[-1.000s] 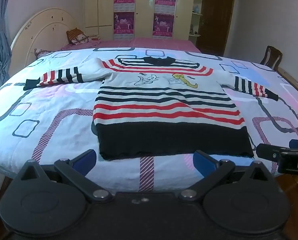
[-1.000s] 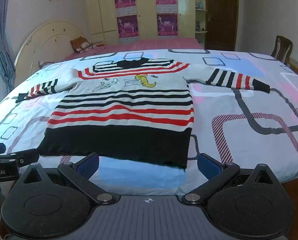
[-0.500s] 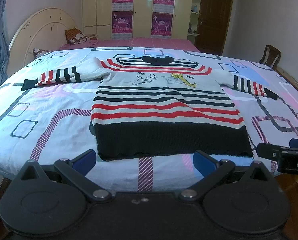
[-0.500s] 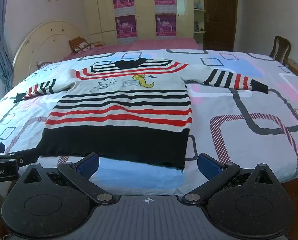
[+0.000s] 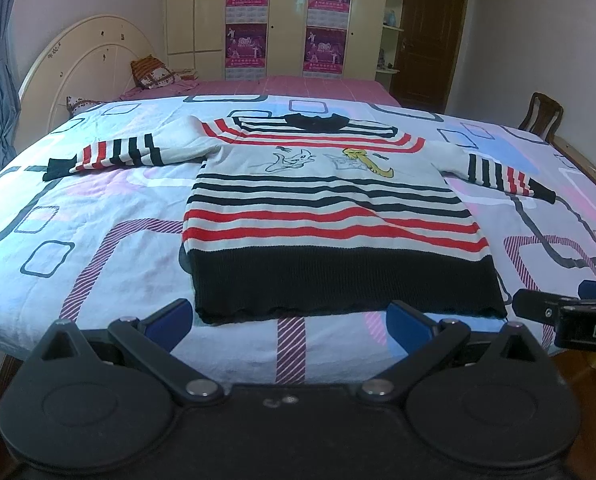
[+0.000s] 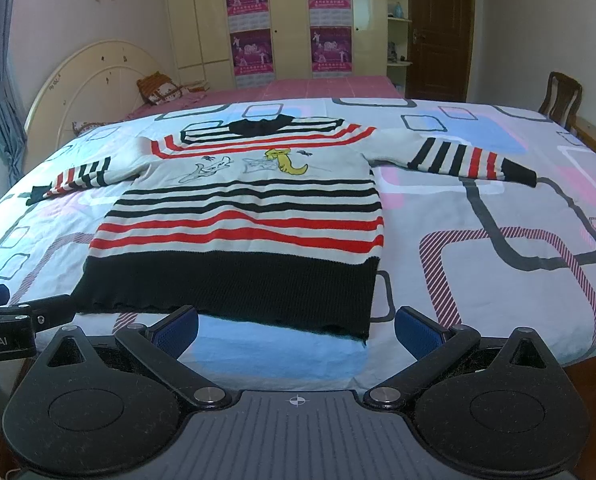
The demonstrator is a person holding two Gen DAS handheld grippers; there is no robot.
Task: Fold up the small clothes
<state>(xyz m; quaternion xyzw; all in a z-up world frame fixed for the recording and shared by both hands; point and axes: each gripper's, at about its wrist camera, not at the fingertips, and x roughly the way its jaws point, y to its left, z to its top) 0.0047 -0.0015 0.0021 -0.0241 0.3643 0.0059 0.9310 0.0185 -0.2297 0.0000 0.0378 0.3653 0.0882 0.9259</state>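
A small striped sweater (image 5: pixel 322 216) (image 6: pixel 241 220), white with red and black bands and a black hem, lies flat and face up on the bed, both sleeves spread out sideways. My left gripper (image 5: pixel 289 320) hovers open just short of the hem, near its left half. My right gripper (image 6: pixel 298 328) is open too, at the hem's right corner, with nothing between its blue-padded fingers (image 6: pixel 414 332). Each gripper shows at the edge of the other's view: the right gripper (image 5: pixel 570 316) and the left gripper (image 6: pixel 9 316).
The bed carries a patterned quilt (image 5: pixel 97 240) (image 6: pixel 498 240) with its front edge just under the grippers. A headboard (image 5: pixel 85 64) stands at the left, a wooden chair (image 5: pixel 542 114) at the right, wardrobes (image 6: pixel 289 20) and a door behind.
Both views have crept slightly closer to the sweater's hem. The sweater has not moved and both grippers stay open.
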